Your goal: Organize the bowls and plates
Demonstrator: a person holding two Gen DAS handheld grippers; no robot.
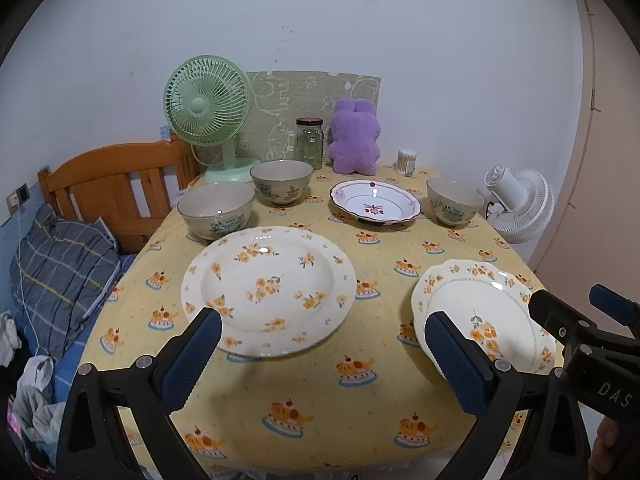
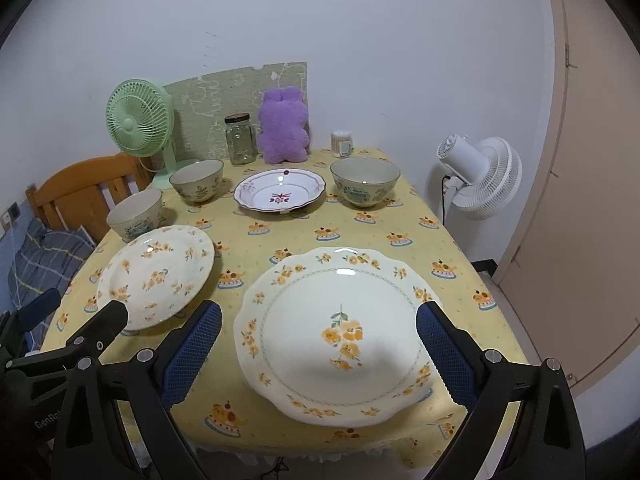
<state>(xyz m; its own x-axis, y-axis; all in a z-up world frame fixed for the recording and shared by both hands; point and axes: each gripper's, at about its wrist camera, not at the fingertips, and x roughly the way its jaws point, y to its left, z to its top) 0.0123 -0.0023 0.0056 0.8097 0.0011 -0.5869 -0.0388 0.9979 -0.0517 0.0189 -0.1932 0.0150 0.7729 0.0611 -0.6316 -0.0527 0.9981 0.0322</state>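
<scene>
On the yellow tablecloth lie a round orange-flower plate (image 1: 268, 288) (image 2: 156, 272) at front left, a scalloped orange-flower plate (image 1: 480, 312) (image 2: 340, 332) at front right, and a smaller red-patterned plate (image 1: 374, 201) (image 2: 279, 194) at the back. Three patterned bowls stand there: two at back left (image 1: 216, 208) (image 1: 281, 181) (image 2: 136, 212) (image 2: 197, 180), one at back right (image 1: 455, 200) (image 2: 365, 181). My left gripper (image 1: 322, 356) is open and empty above the near edge of the round plate. My right gripper (image 2: 320, 354) is open and empty, its jaws spread over the scalloped plate.
A green fan (image 1: 208, 108), a glass jar (image 1: 309, 142), a purple plush toy (image 1: 354, 136) and a small container (image 1: 406, 161) stand along the back edge by the wall. A white fan (image 2: 480, 176) stands to the table's right, a bed with a wooden headboard (image 1: 108, 188) to its left.
</scene>
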